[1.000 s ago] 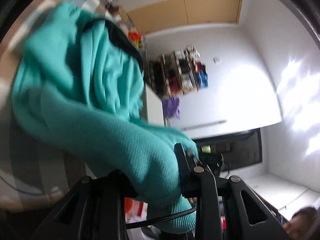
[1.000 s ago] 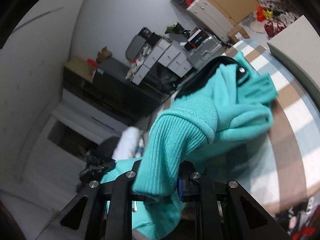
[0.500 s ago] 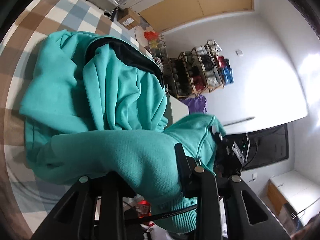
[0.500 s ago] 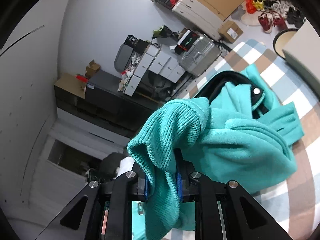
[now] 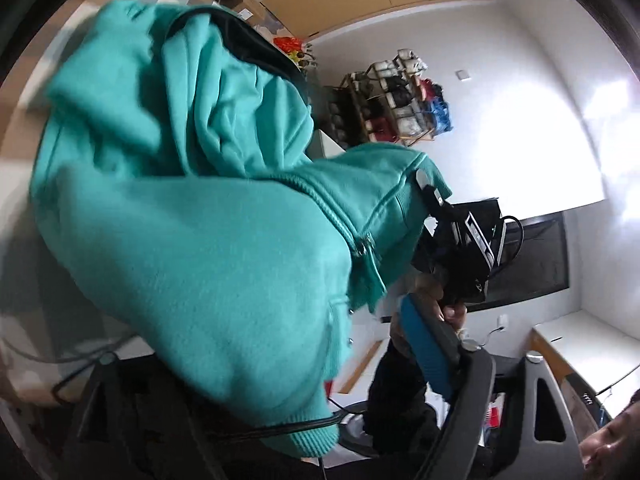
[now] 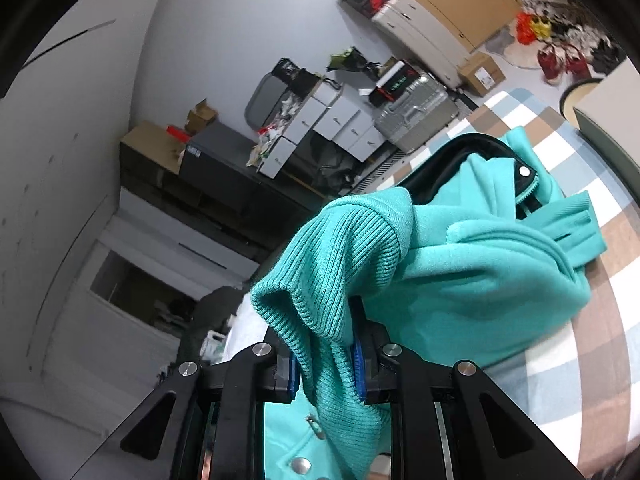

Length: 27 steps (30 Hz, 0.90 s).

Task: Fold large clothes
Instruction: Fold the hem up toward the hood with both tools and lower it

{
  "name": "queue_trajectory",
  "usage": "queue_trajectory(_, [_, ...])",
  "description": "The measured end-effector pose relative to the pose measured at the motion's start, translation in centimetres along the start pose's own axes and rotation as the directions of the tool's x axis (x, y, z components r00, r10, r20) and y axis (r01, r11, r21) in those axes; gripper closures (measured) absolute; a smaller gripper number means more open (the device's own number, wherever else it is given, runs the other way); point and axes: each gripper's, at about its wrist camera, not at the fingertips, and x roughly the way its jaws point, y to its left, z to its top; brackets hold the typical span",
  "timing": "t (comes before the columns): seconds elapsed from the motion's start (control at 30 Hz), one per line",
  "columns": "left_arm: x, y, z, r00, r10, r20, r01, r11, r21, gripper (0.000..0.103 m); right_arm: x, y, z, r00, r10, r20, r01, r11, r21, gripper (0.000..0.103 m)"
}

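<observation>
A teal zip-up jacket (image 6: 472,264) with a black-lined collar is lifted partly off a table covered in a brown, white and pale blue checked cloth (image 6: 600,332); its upper part lies bunched on the cloth, while the lower part hangs raised toward the two hand-held tongs. The right gripper (image 6: 326,366) is clamped on the ribbed hem (image 6: 332,248) of the jacket, the knit band pinched between its blue pads and folding over above them. From the left wrist view, the left gripper (image 5: 280,364) is mostly buried under teal fabric (image 5: 208,260); one blue-padded finger (image 5: 424,348) stands bare to the right, wide of the cloth, but the other finger is hidden, so I cannot tell whether it grips anything. The jacket's zipper pull (image 5: 362,248) hangs near the middle of that view. Behind, against a white wall, stand a shoe rack (image 5: 400,100), grey storage boxes (image 6: 336,124) and a silver suitcase (image 6: 416,112).
</observation>
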Motion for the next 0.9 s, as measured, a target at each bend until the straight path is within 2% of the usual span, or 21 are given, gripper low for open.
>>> queue_trajectory(0.13, [0.5,2.1,-3.6,0.997,-0.072,0.023,0.073,0.996,-0.042,0.019,-0.9,1.0,-2.0,1.0,-0.001,-0.003,0.001,1.0,-0.031,0.084])
queue_trajectory(0.17, [0.7,2.6,-4.5,0.995,-0.093,0.027,0.094,0.994,-0.048,0.014,-1.1,1.1,-2.4,1.0,-0.002,-0.002,0.002,0.999,-0.035,0.084])
queue_trajectory(0.2, [0.9,2.9,-5.4,0.992,-0.123,0.025,0.124,0.991,-0.042,0.003,-1.3,1.2,-3.0,1.0,-0.004,-0.004,0.004,0.999,-0.042,0.084])
queue_trajectory(0.33, [2.4,3.3,-7.7,0.977,-0.212,-0.003,0.212,0.977,0.033,0.001,-1.5,1.3,-4.7,1.0,-0.017,-0.008,0.017,0.998,-0.06,0.083])
queue_trajectory(0.4, [3.0,4.4,-7.7,0.984,-0.177,-0.012,0.177,0.984,0.017,0.001,-1.6,1.2,-5.3,1.0,-0.021,-0.008,0.02,0.998,-0.06,0.083])
queue_trajectory(0.5, [3.8,5.8,-6.9,0.982,-0.182,-0.047,0.18,0.983,-0.042,0.001,-1.5,1.0,-5.9,1.0,-0.02,-0.012,0.019,0.998,-0.054,0.083])
queue_trajectory(0.6, [4.6,5.4,-7.0,0.988,-0.112,-0.109,0.109,0.994,-0.03,0.001,-1.4,1.1,-6.1,0.999,-0.031,-0.013,0.03,0.997,-0.065,0.083])
queue_trajectory(0.67, [5.8,4.8,-6.8,0.985,-0.081,-0.154,0.084,0.996,0.011,0.001,-1.3,1.0,-6.2,0.999,-0.034,-0.015,0.032,0.997,-0.069,0.083])
queue_trajectory(0.73, [6.2,4.9,-6.5,0.987,-0.075,-0.143,0.078,0.997,0.01,0.001,-1.1,1.0,-6.2,0.999,-0.034,-0.017,0.033,0.997,-0.069,0.083])
queue_trajectory(0.77, [6.6,5.3,-6.1,0.987,-0.076,-0.145,0.075,0.997,-0.011,0.005,-1.1,1.0,-6.3,0.999,-0.034,-0.017,0.033,0.997,-0.07,0.083])
queue_trajectory(0.83, [7.2,5.9,-5.7,0.986,-0.061,-0.155,0.055,0.998,-0.044,0.026,-1.0,1.0,-6.2,0.999,-0.037,-0.02,0.036,0.997,-0.073,0.083])
queue_trajectory(0.87, [7.6,6.2,-5.5,0.985,-0.032,-0.17,0.024,0.999,-0.048,0.05,-1.1,1.0,-6.3,0.999,-0.038,-0.021,0.036,0.996,-0.077,0.083])
queue_trajectory(0.9, [7.7,6.3,-5.5,0.985,-0.018,-0.173,0.012,0.999,-0.038,0.066,-1.1,1.0,-6.3,0.999,-0.04,-0.021,0.038,0.996,-0.081,0.083])
